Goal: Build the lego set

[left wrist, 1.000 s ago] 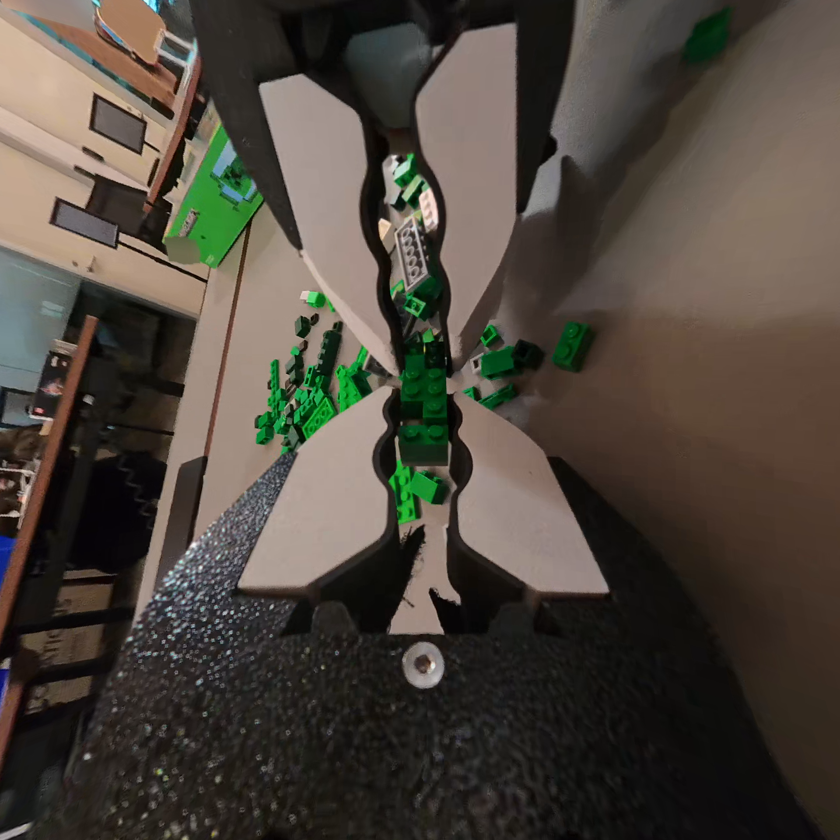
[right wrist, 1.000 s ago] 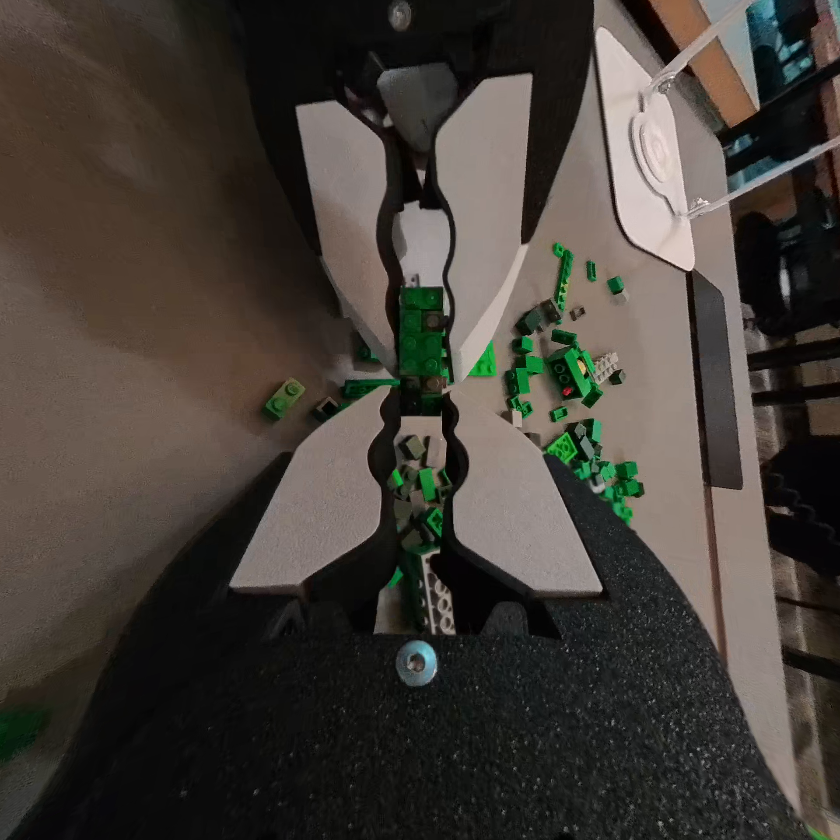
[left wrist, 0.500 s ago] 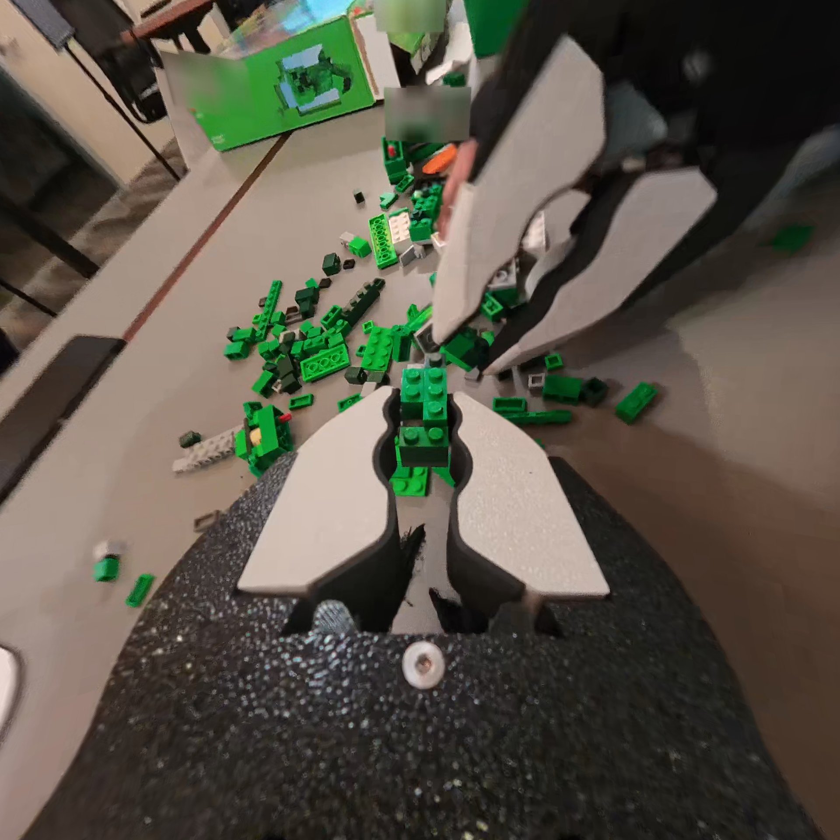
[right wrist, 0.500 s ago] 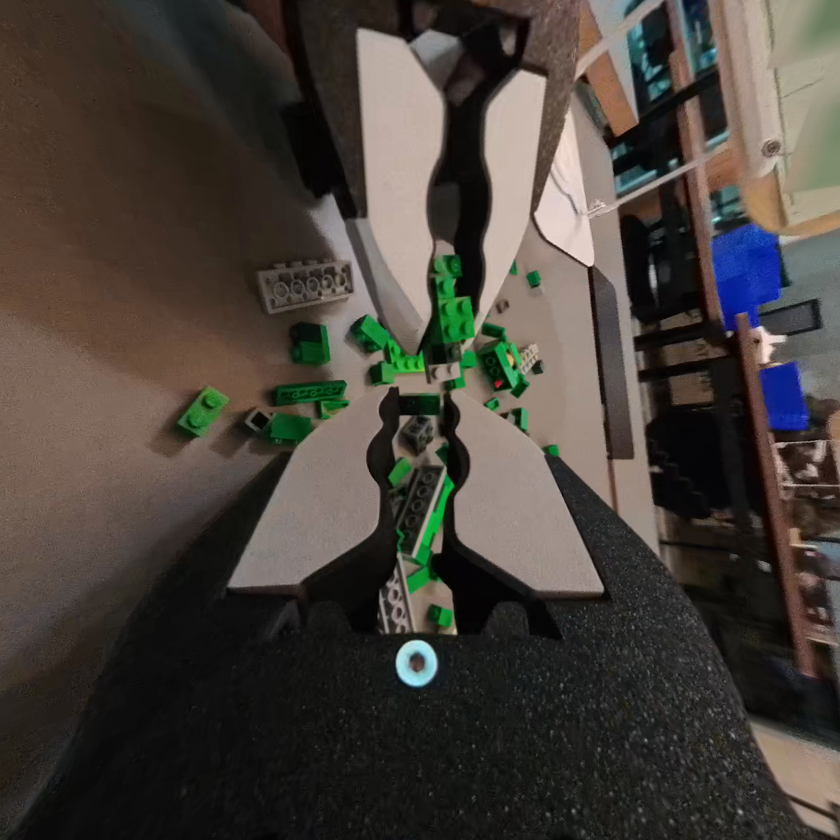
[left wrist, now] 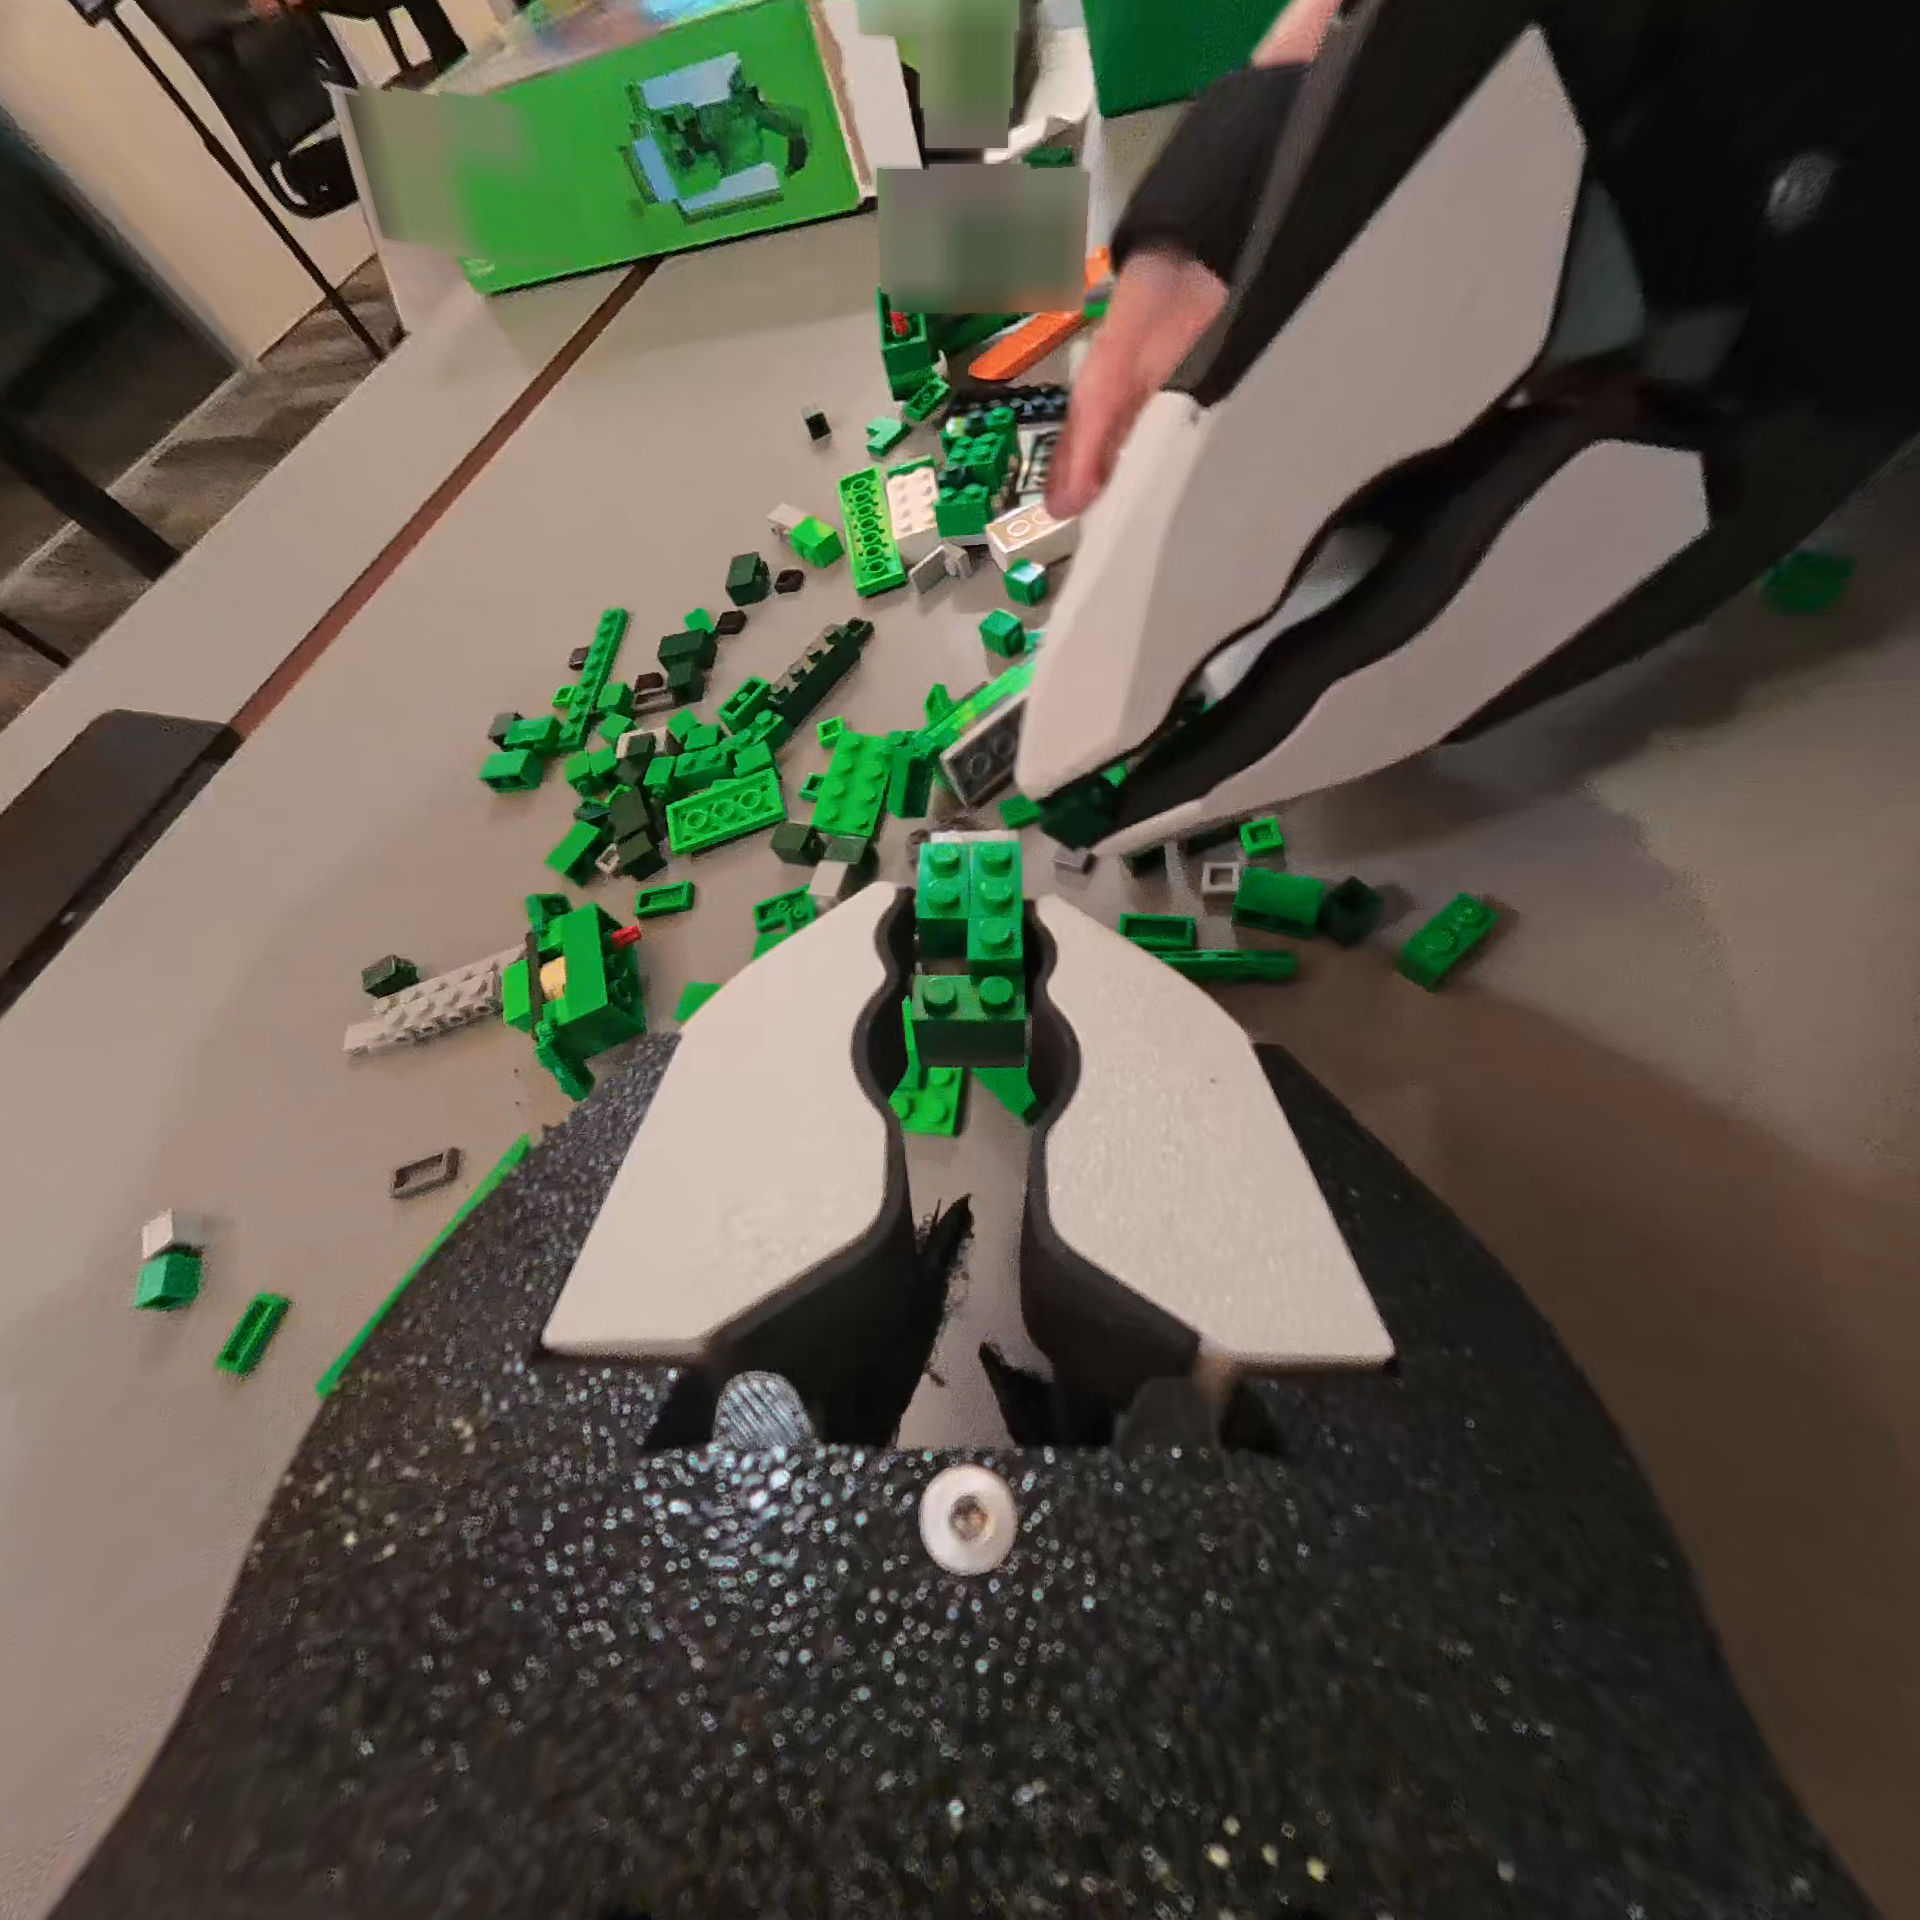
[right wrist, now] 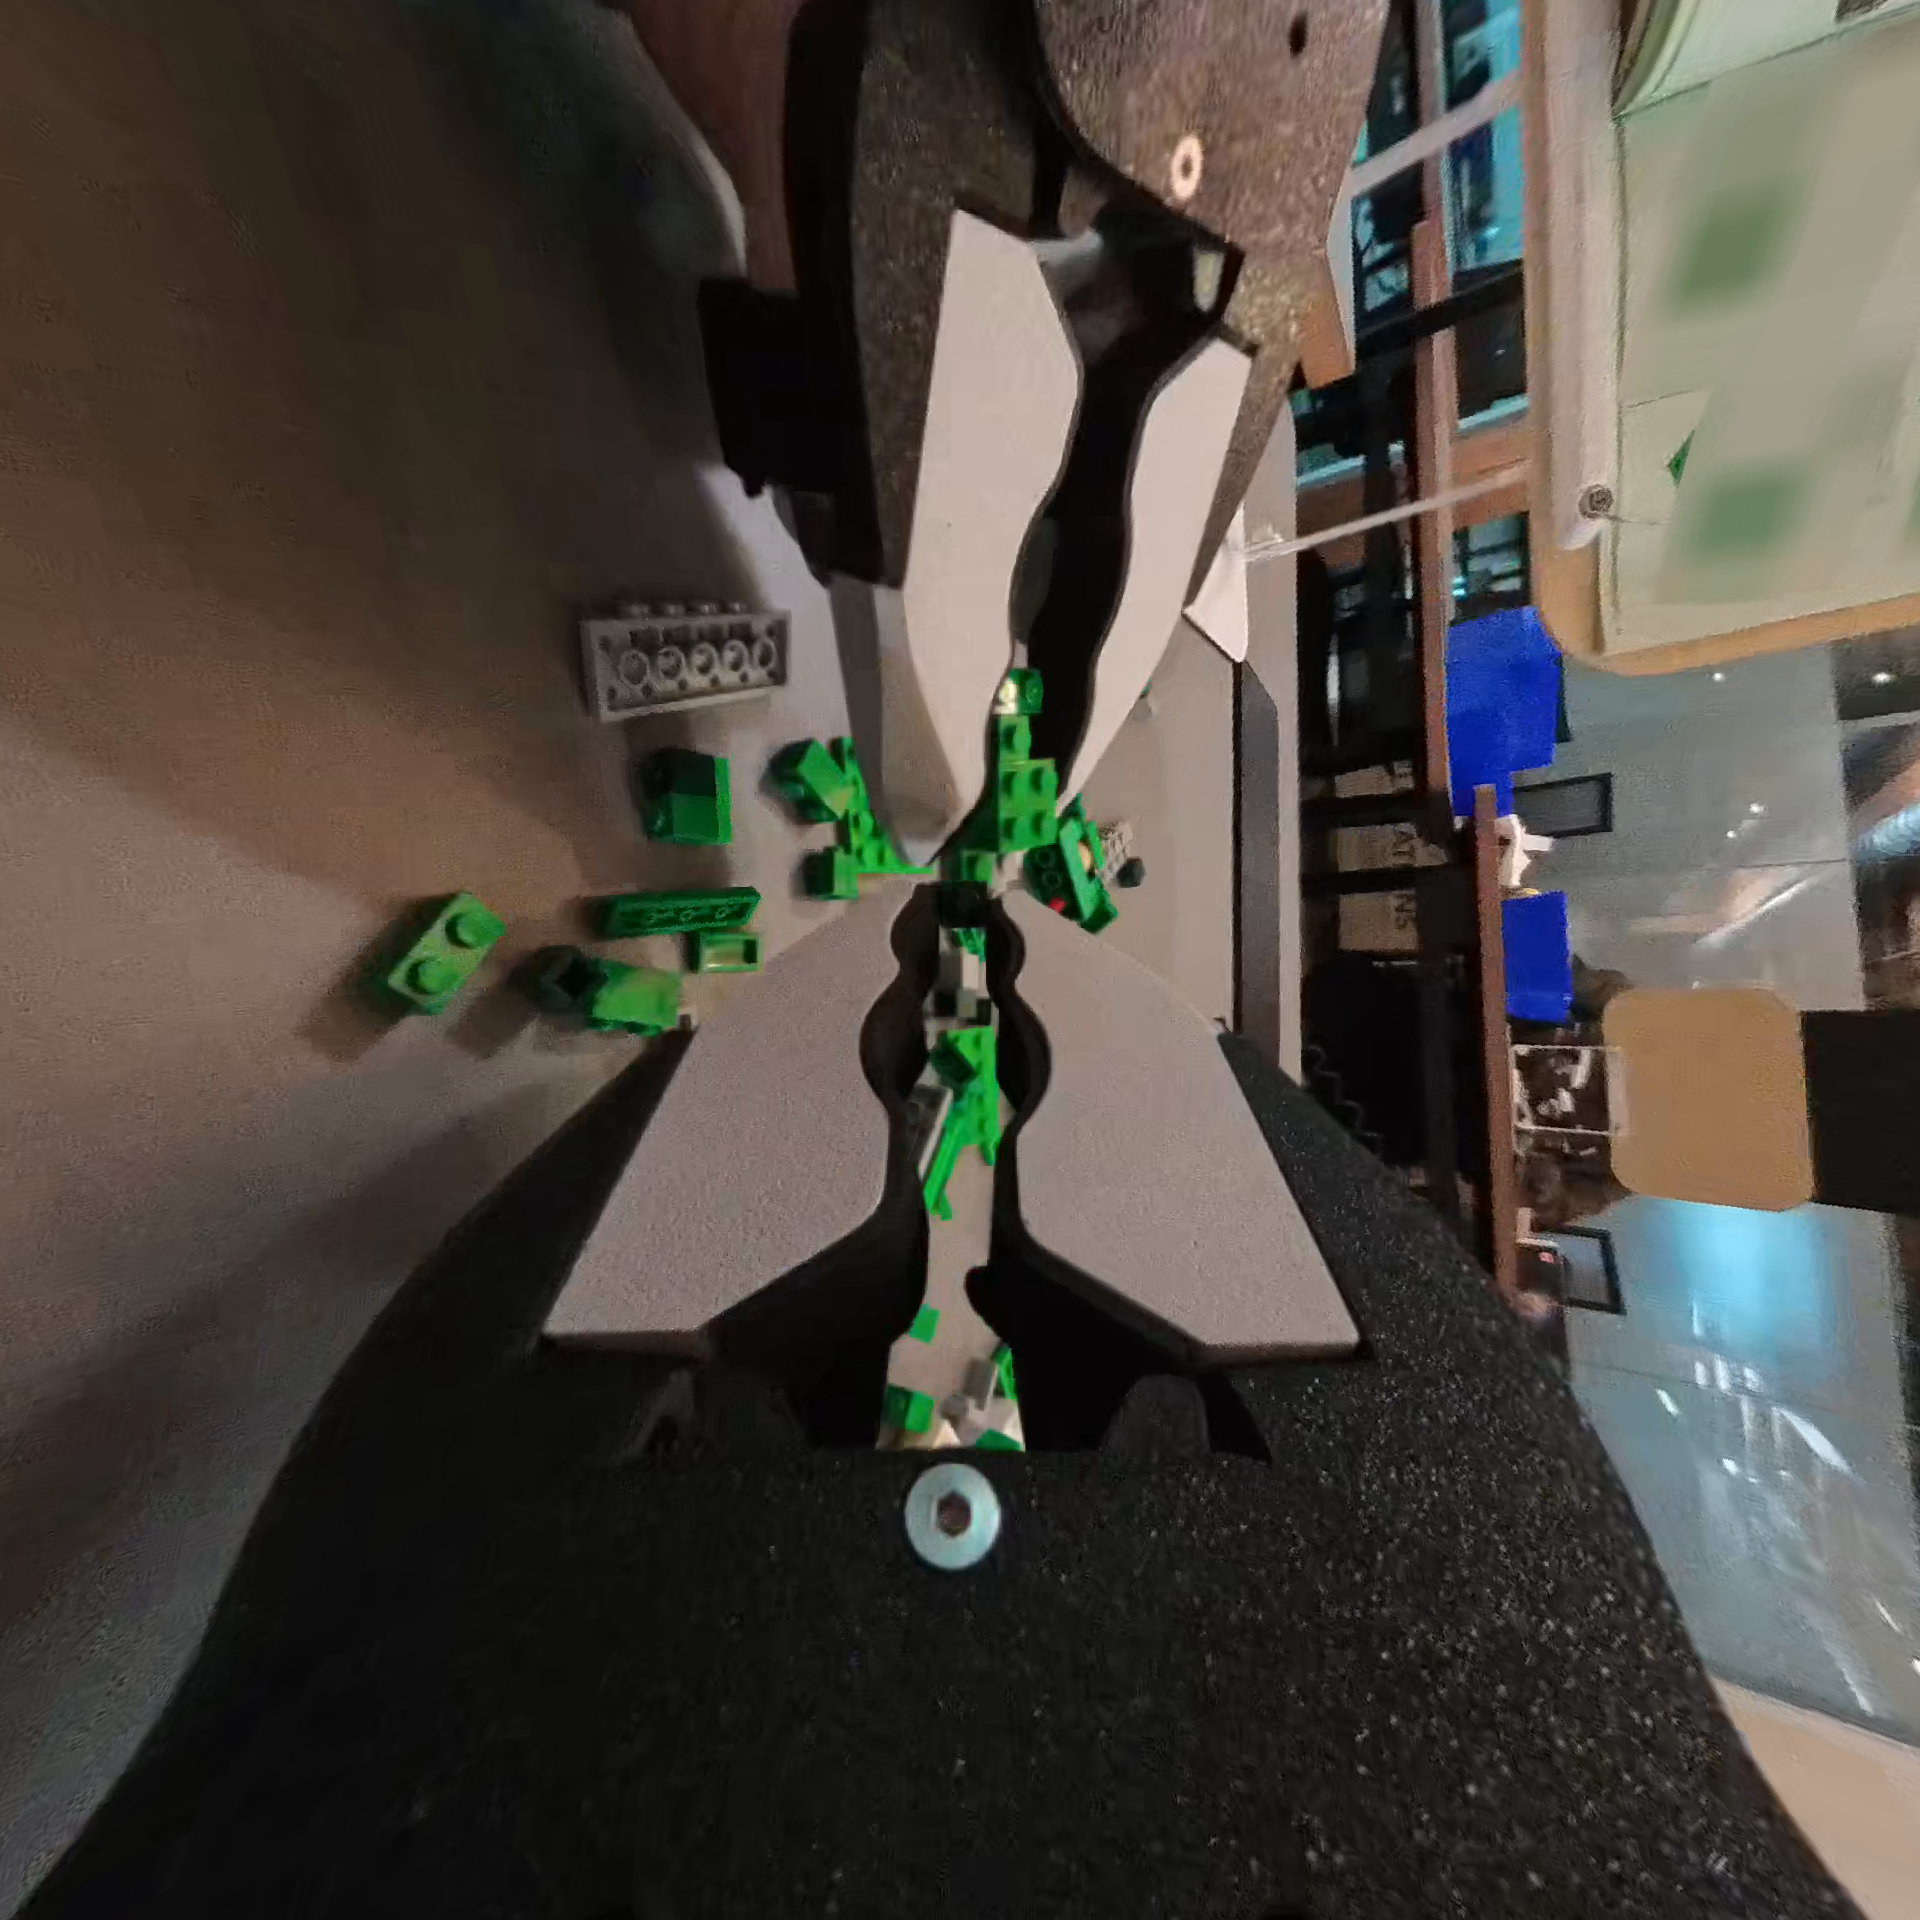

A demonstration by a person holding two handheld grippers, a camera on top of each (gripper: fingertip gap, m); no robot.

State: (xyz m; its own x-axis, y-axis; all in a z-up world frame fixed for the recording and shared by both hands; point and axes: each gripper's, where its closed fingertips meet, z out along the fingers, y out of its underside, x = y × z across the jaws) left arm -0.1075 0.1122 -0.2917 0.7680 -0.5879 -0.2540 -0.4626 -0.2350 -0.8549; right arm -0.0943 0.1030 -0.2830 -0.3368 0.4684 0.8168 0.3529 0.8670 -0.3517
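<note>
Two grippers, nose to nose a second ago, have drawn apart. The left gripper [left wrist: 971,914] stays clamped on the green brick stack [left wrist: 971,935]; the right gripper [left wrist: 1081,821], beside that stack, pinches a dark green piece [left wrist: 1075,810]. Loose bricks [left wrist: 717,790] litter the table [left wrist: 312,1039] beyond the stack, with one green box [left wrist: 644,156] behind them.

Brick assembly [left wrist: 971,961]: light green upper bricks over one dark green brick. Loose bricks [left wrist: 717,769] left of the assembly: mixed light green, dark green, grey and black, on a plain grey table [left wrist: 312,1039]. Box [left wrist: 665,156] beyond the assembly: bright green; long plate [right wrist: 686,660]: grey.
</note>
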